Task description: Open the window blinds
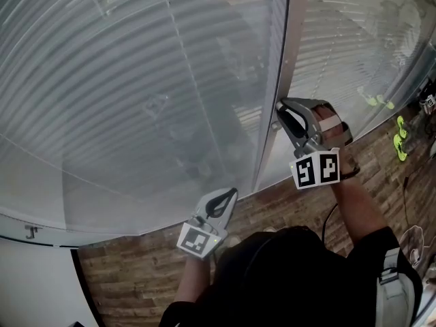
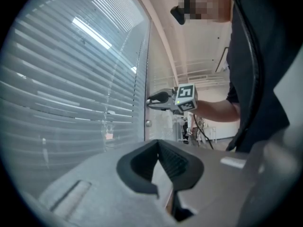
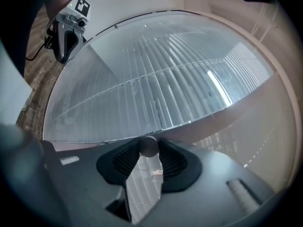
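Slatted window blinds (image 1: 122, 80) hang behind glass on both sides of a vertical frame post (image 1: 272, 80). My right gripper (image 1: 278, 114) reaches level to that post. In the right gripper view its pads (image 3: 125, 157) press on a small round grey knob (image 3: 148, 145), and the blinds (image 3: 180, 74) fill the picture behind it. My left gripper (image 1: 228, 195) hangs lower and to the left, a little away from the glass, shut with nothing in it (image 2: 158, 143). The left gripper view shows the right gripper (image 2: 150, 100) at the post, with a second small knob (image 2: 148, 123) below it.
Dark wood-plank flooring (image 1: 136, 264) runs below the window. A white sill or ledge (image 1: 34, 278) lies at the lower left. Yellow-green items (image 1: 400, 142) and cables (image 1: 412, 237) lie on the floor at the right. The person's dark-clothed body fills the bottom of the head view.
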`<state>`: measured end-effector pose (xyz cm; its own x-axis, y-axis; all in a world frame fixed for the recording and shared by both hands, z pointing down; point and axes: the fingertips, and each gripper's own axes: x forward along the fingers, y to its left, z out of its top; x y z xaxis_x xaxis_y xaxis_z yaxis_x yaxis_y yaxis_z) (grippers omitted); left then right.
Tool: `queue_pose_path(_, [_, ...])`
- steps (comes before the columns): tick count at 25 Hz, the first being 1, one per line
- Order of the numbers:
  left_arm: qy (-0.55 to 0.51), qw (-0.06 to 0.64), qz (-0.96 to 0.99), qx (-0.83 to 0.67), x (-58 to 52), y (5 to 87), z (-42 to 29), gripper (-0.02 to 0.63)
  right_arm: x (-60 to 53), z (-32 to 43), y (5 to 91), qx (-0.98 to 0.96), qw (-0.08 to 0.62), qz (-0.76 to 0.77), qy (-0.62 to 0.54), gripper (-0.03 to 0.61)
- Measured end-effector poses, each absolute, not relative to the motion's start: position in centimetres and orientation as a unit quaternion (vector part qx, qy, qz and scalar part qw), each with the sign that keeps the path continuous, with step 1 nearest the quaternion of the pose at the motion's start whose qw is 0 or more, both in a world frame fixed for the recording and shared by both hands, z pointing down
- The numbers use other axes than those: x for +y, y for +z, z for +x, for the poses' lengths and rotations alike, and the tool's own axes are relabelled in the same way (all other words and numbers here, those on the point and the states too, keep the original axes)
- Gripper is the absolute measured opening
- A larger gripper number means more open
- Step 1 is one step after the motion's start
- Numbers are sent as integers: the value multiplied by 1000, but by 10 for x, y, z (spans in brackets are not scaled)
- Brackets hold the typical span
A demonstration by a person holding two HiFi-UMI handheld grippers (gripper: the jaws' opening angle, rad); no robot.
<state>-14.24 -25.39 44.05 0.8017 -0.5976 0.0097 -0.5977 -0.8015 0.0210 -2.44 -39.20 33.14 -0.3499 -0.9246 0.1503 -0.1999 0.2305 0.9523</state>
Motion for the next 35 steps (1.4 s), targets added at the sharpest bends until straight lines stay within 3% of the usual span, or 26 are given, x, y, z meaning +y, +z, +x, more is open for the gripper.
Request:
queue_pose_path(15, [14, 13, 950, -312, -247, 445, -147, 5, -392, -25, 329, -699, 366, 443, -427, 126])
queue_pose_path(35, [26, 17, 960, -277, -244, 444, -164, 5, -394, -20, 321, -760, 258, 524, -285, 126])
